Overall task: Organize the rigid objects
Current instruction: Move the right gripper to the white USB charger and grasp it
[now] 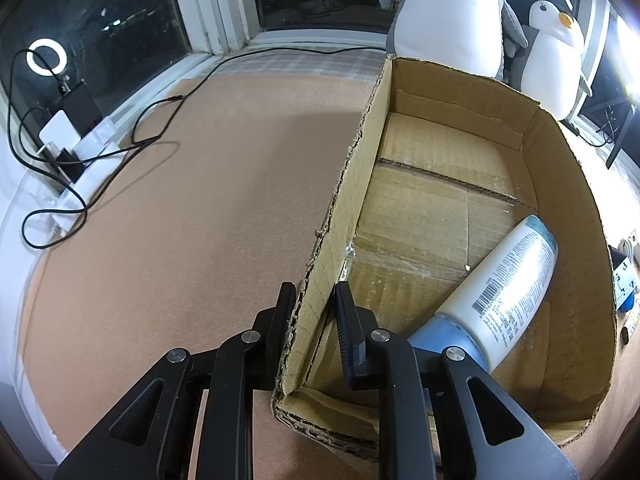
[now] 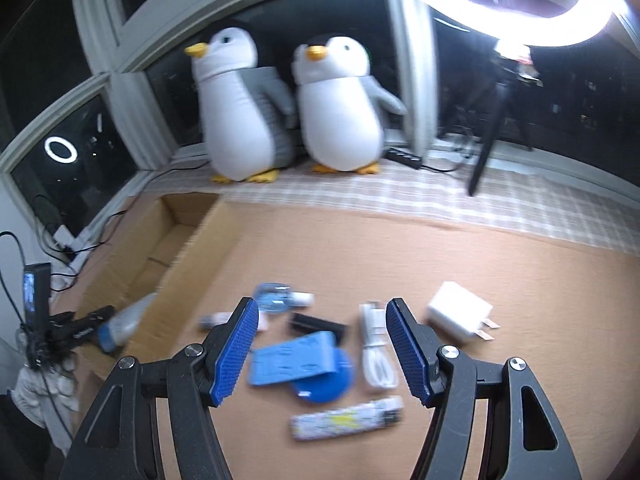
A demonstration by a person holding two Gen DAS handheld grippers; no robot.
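A tan mat (image 2: 460,280) covers the work surface, with a checked cloth (image 2: 460,200) along its far edge under dark windows. Two plush penguins (image 2: 240,112) stand on that cloth, side by side and touching. On the left part of the mat sits an open cardboard box (image 1: 568,184), its walls torn ragged along the top. A white bottle (image 1: 508,292) with a blue cap lies tilted in the near right corner of the box, cap toward the near end. The left gripper (image 1: 312,296) is clamped on the box's left wall near the front corner, one finger outside, one inside, both pressed to the cardboard. The right gripper (image 2: 320,344) hangs over the loose items to the right of the box, its blue-padded fingers standing well apart with nothing between them; this view is blurred. Below it lie a blue card (image 2: 292,358) resting on a blue disc (image 2: 324,380), a coiled white cable (image 2: 376,356) just beside them, a white charger (image 2: 460,314) further right, a patterned tube (image 2: 348,420) nearest, a dark bar (image 2: 316,324) behind the card, and a small clear blue bottle (image 2: 280,298) toward the box.
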